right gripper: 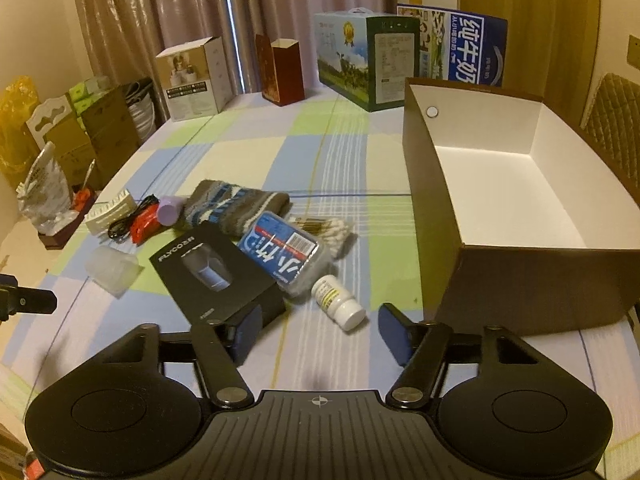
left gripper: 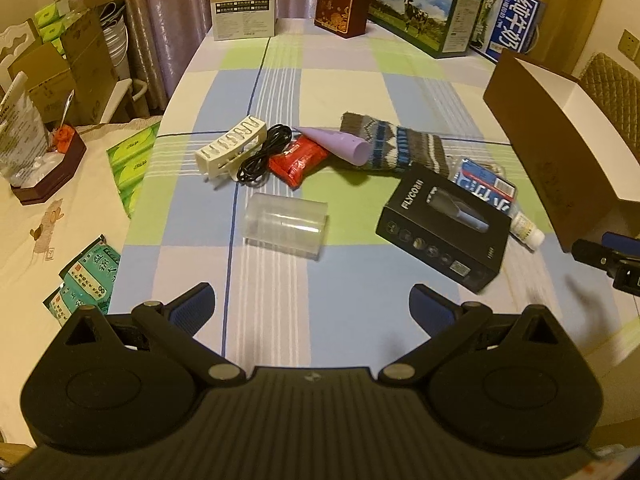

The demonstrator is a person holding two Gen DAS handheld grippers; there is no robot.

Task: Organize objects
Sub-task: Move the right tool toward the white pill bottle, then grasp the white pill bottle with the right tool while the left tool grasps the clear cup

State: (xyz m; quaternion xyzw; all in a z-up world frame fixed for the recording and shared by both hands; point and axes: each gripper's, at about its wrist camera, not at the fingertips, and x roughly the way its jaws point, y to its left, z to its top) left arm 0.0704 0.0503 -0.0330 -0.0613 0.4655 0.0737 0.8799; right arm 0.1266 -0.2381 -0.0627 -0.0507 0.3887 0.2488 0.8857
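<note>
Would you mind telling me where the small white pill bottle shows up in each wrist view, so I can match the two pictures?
Left wrist view: the white pill bottle lies right of centre, partly hidden behind the black shaver box, near the brown cardboard box.
Right wrist view: the bottle lies low at centre, fully visible, just ahead of the open right gripper.
Shared landmark: the black shaver box, beside the bottle in both.

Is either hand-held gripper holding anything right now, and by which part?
Nothing is held. The left hand-held gripper and right hand-held gripper are both open over bare tablecloth, with nothing between the pads.
</note>
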